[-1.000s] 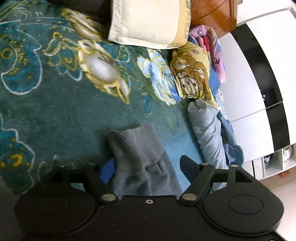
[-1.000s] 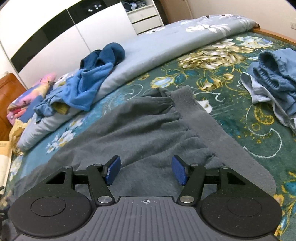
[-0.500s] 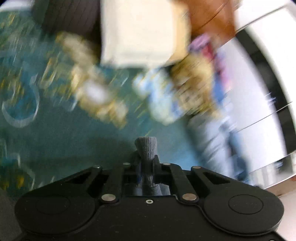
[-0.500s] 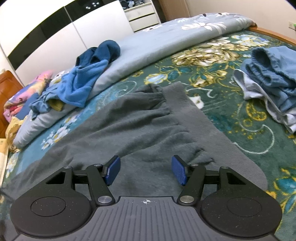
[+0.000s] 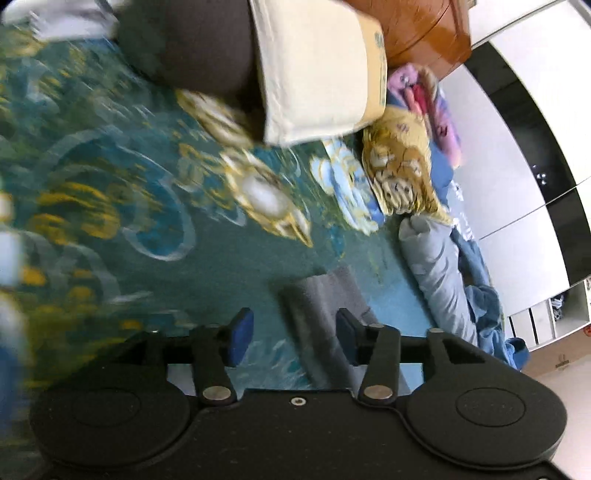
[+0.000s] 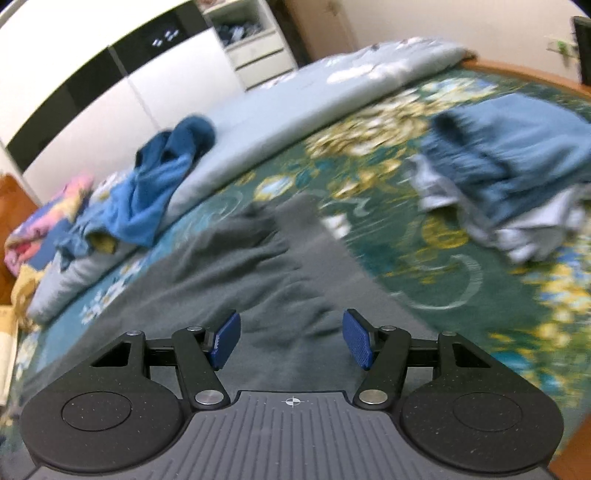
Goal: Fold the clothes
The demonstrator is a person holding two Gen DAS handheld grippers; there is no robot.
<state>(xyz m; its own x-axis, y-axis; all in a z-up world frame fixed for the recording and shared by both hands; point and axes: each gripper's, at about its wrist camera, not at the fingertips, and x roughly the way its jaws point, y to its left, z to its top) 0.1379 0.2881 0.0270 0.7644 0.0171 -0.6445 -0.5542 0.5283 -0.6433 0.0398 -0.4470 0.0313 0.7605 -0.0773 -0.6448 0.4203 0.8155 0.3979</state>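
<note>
A grey garment [image 6: 240, 266] lies spread on the green floral bedspread [image 6: 461, 266]. Its ribbed grey cuff [image 5: 325, 314] shows in the left wrist view, lying flat on the bedspread [image 5: 147, 229]. My left gripper [image 5: 293, 321] hovers just over that cuff with its jaws opening; the cuff sits between them close to the right-hand pad [image 5: 345, 332], and the pads do not press on it. My right gripper [image 6: 291, 334] stands open low over the grey garment's body, nothing pinched between its blue pads [image 6: 225, 338].
A heap of blue and white clothes [image 6: 517, 173] lies at the right of the bed. Blue garments [image 6: 159, 192] rest on a rolled grey-blue duvet [image 6: 295, 110] along the far side. A cream pillow [image 5: 317, 70], a cartoon-print cloth [image 5: 402, 173] and a wooden headboard [image 5: 417, 29] sit at the bed's head.
The left gripper closed on the grey cuff, carried it across the bed, then opened so the cuff lies flat. The right gripper drifted over the grey garment, still open.
</note>
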